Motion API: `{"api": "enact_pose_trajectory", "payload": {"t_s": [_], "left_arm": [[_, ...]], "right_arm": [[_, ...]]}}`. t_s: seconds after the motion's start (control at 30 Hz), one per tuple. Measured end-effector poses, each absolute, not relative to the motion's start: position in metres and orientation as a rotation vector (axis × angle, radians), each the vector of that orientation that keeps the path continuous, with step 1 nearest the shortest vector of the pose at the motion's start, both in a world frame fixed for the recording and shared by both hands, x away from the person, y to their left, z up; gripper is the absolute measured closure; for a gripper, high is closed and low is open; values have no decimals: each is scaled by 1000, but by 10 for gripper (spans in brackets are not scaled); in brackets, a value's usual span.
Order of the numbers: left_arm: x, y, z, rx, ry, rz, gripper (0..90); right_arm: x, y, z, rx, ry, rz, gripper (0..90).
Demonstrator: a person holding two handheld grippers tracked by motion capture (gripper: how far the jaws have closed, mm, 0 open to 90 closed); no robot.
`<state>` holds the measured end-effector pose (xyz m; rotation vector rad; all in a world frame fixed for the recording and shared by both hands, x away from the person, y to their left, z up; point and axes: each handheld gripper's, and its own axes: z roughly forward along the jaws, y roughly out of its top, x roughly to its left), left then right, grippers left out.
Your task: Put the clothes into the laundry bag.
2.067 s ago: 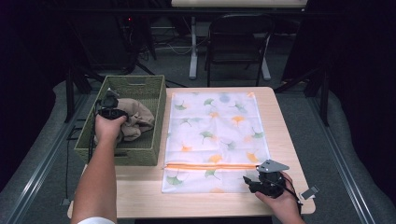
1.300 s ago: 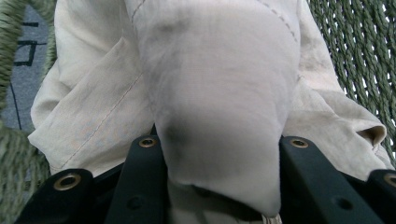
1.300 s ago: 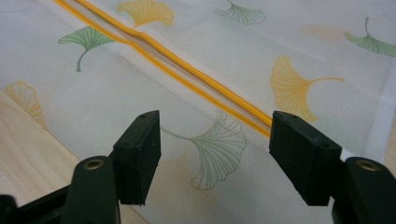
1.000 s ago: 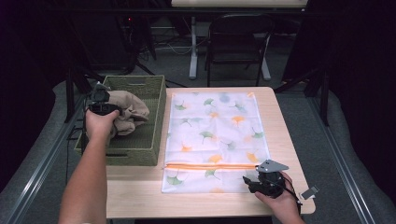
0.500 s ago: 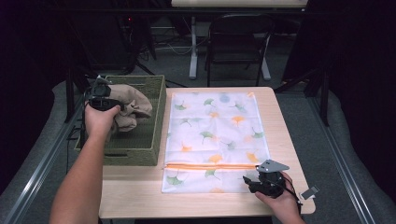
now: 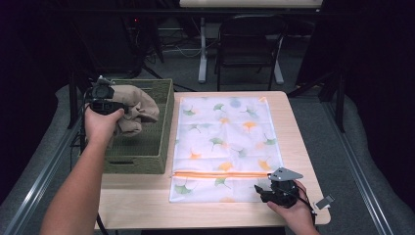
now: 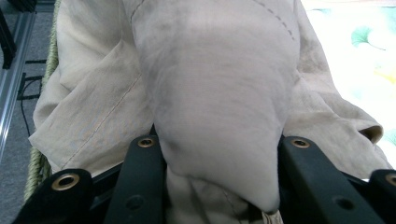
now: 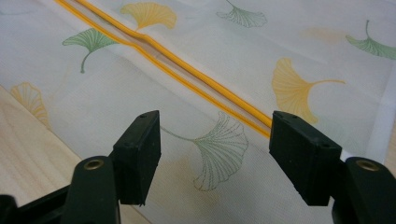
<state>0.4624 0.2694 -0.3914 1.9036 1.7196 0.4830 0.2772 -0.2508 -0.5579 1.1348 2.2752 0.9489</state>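
Observation:
A beige cloth garment (image 6: 136,113) hangs lifted above the green woven basket (image 6: 147,156) at the table's left, with my left gripper (image 6: 103,100) shut on it. In the left gripper view the beige cloth (image 7: 215,102) bulges up between the two black jaws. A white mesh laundry bag (image 6: 227,142) printed with ginkgo leaves lies flat mid-table, its orange zipper (image 6: 220,174) running across near the front. My right gripper (image 6: 280,191) rests open at the bag's front right corner; in its own view the open jaws frame the orange zipper (image 8: 187,74) and the bag's leaf print (image 8: 219,144).
The light wooden table (image 6: 142,205) has bare strips in front of the basket and to the right of the bag. A dark chair (image 6: 249,39) and a table leg stand behind the far edge. A metal rail (image 6: 39,186) runs along the floor at the left.
My left gripper has lifted the beige cloth up out of the basket and drawn it toward the basket's far left. The right gripper has stayed in place.

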Motion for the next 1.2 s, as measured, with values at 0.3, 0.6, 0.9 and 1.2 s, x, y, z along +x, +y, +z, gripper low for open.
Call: {"api": "enact_pose_trajectory", "payload": {"t_s": [0.3,0.6,0.9,1.2], "left_arm": [[452,268,-383,1905,1685,480,649],[438,260,-376,1930,1625,477,649],[428,253,-367,1959,1577,468,649],[419,244,-361,1971,1529,443,650]], "right_arm": [[277,-249,-559,1135,2269,950,337],[276,-246,-559,1109,2288,942,358],[269,-239,-545,1062,2301,1024,410],[274,-229,-517,1088,2287,1052,415]]}}
